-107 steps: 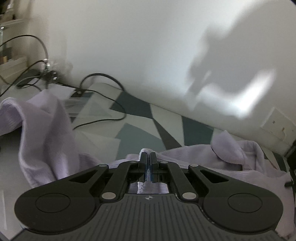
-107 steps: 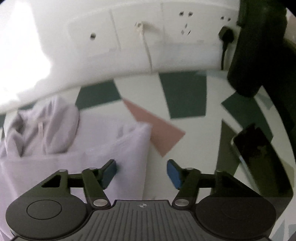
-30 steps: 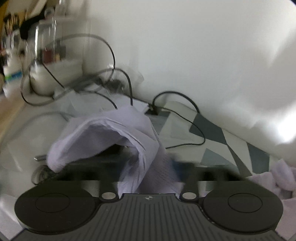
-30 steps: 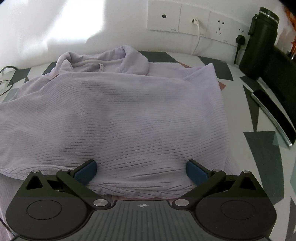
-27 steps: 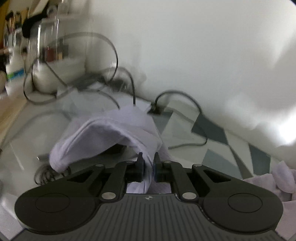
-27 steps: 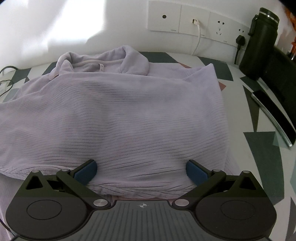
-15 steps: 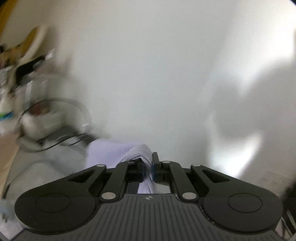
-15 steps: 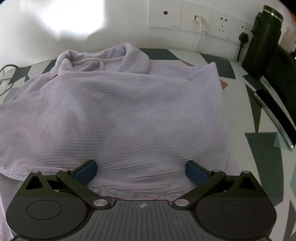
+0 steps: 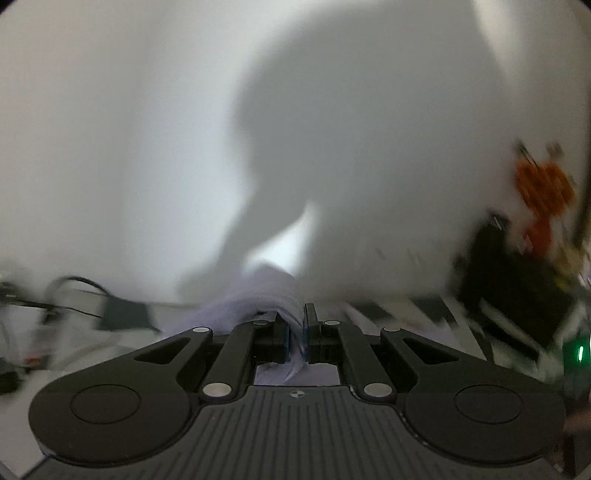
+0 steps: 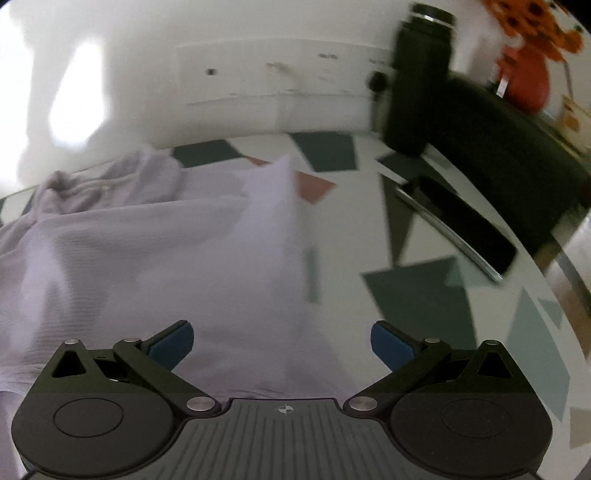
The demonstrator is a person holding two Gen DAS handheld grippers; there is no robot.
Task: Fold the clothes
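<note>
A pale lilac ribbed garment [image 10: 147, 251] lies spread on the patterned table, its collar [image 10: 107, 177] toward the wall. My right gripper [image 10: 282, 341] is open and empty, fingers spread over the garment's near right part. My left gripper [image 9: 295, 332] is shut on a fold of the same lilac garment [image 9: 258, 295] and holds it lifted, facing the white wall. The left wrist view is blurred.
A black flask [image 10: 417, 74] stands by the wall sockets [image 10: 273, 74]. A dark phone [image 10: 461, 229] lies on the table at right, beside a black object [image 10: 517, 147]. Orange flowers [image 10: 532, 22] stand at the far right. Cables [image 9: 74, 291] lie at left.
My left gripper has swung right with the cloth held, from the cables side toward the wall and the dark objects. My right gripper has shifted right, staying open.
</note>
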